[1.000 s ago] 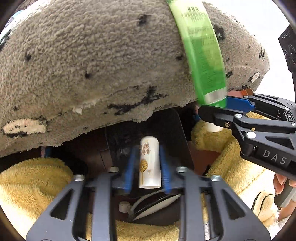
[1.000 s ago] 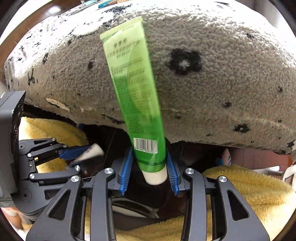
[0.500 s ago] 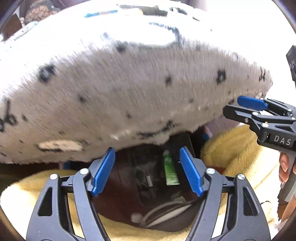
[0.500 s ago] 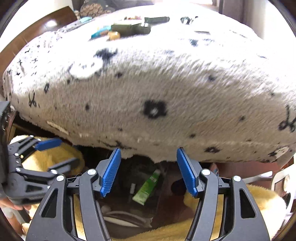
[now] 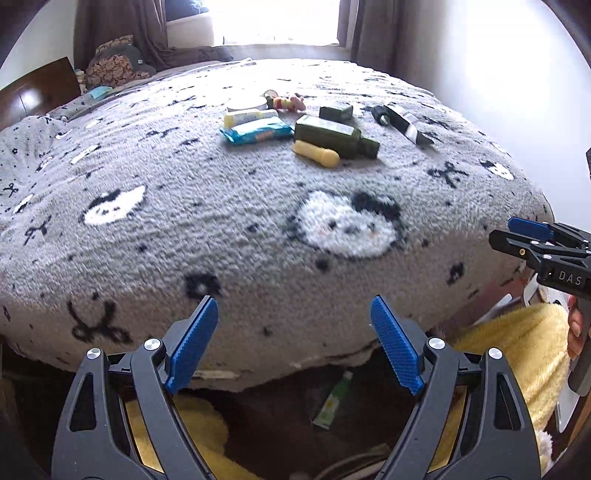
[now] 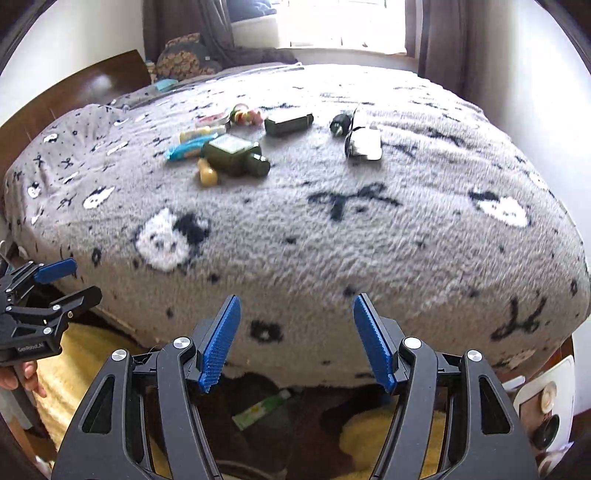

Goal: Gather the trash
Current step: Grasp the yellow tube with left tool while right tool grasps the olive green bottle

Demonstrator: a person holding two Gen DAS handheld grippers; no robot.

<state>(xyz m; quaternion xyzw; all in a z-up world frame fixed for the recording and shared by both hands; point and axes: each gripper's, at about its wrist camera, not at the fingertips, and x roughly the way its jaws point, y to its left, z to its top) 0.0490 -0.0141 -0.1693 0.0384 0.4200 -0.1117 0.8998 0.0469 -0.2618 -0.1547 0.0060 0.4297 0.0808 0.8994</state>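
left gripper [image 5: 293,345], right gripper [image 6: 295,341] both spread wide, empty; flat green tube [image 6: 260,409] below fuzzy grey blanket [image 6: 332,229].

A grey fleece blanket [image 5: 229,206] patterned with black-and-white cat faces is covering the bed, a dark wooden headboard [image 6: 92,85] is standing at its far left edge, brown curtains [image 5: 376,29] are hanging beside the bright window [image 6: 340,22] — and a yellow fluffy rug [image 5: 517,350] is lying below the near edge.

Daylight from window [image 5: 277,22] upper centre, blown out; my views barrel-distorted, corners black; blanket [image 6: 332,229] slightly motion-blurred; lower frame shadowed.
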